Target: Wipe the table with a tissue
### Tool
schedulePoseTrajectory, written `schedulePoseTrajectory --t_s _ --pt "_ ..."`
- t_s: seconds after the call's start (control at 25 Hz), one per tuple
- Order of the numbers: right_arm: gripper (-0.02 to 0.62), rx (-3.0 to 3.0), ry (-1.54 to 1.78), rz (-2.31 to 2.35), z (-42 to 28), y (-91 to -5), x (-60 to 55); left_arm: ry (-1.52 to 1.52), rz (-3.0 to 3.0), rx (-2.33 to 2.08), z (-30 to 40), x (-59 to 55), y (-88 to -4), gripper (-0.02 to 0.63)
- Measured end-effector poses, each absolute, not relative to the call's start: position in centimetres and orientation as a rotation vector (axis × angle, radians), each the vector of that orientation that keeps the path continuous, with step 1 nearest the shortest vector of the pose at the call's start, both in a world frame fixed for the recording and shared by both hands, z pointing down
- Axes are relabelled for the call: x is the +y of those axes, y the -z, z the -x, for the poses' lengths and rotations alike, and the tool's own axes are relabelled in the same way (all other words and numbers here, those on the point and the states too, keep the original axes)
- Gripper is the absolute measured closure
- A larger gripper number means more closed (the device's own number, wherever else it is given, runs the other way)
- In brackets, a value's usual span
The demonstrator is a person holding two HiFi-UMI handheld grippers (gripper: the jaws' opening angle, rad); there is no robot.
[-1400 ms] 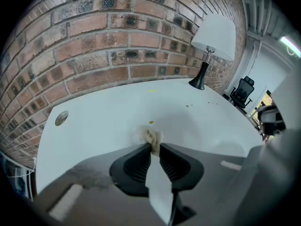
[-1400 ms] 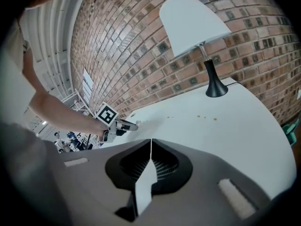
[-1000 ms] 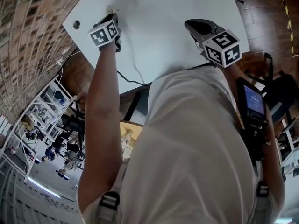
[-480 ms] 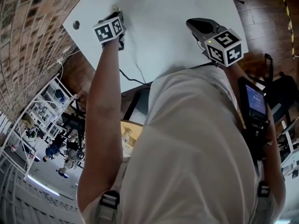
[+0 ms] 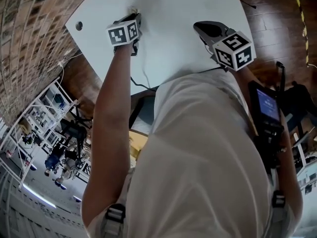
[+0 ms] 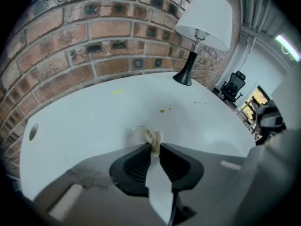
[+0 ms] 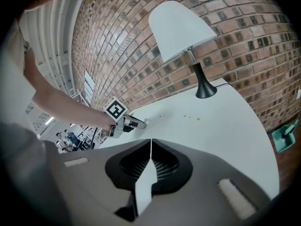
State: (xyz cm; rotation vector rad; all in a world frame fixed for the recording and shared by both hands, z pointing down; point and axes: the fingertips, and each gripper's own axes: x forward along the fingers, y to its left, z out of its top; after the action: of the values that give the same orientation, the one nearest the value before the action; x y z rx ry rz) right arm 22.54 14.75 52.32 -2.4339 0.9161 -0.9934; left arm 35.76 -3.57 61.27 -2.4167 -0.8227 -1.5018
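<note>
White table (image 5: 168, 33) by brick wall (image 6: 108, 36), left gripper (image 6: 153, 147) jaws clamped on tissue (image 6: 146, 134), right gripper (image 7: 151, 141) jaws together

White tabletop (image 6: 84, 121) with small yellow-brown spots (image 6: 162, 110); tissue (image 6: 149, 136) off-white, stained tan at the crumpled tip; lamp (image 6: 205, 13) white shade, black stem and base; brick wall (image 6: 94, 32) red-brown, pale mortar.

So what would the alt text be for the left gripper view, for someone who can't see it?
The left hand-held gripper pinches a crumpled tissue at its tips, low over a white table. Small yellowish spots lie just ahead, and a white-shaded lamp stands by the brick wall behind.
</note>
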Motion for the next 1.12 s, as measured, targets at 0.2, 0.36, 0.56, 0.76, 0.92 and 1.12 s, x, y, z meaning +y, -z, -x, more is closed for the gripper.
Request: schedulePoseTrajectory --t_s 0.2,0.36,0.56,0.76,0.92,1.12 --pt "0.581 0.955 0.984 2.435 -22.5 -51.7 15.1 1.498 2.420 -0.996 -31.5 0.6 -60.3 0.535" --pt "0.581 0.954 0.994 2.435 -22.7 -51.9 15.0 1.477 2.528 -1.118 -28.8 2.5 -58.6 0.535" --pt "0.581 0.949 1.030 2.442 -22.5 -52.1 12.7 1.493 2.628 -1.212 -25.6 0.9 -57.9 0.535" --pt "0.581 0.910 0.997 2.413 -20.1 -50.0 9.5 1.402 2.725 -1.083 -22.6 -4.5 -57.0 0.537" --pt "0.581 0.862 0.998 2.486 -20.3 -49.3 9.6 1.333 2.824 -1.159 -21.9 -5.0 -56.6 0.537" --pt "0.581 0.807 1.008 2.546 -20.1 -48.9 9.6 1.265 2.826 -1.285 -21.7 -4.5 -56.3 0.537"
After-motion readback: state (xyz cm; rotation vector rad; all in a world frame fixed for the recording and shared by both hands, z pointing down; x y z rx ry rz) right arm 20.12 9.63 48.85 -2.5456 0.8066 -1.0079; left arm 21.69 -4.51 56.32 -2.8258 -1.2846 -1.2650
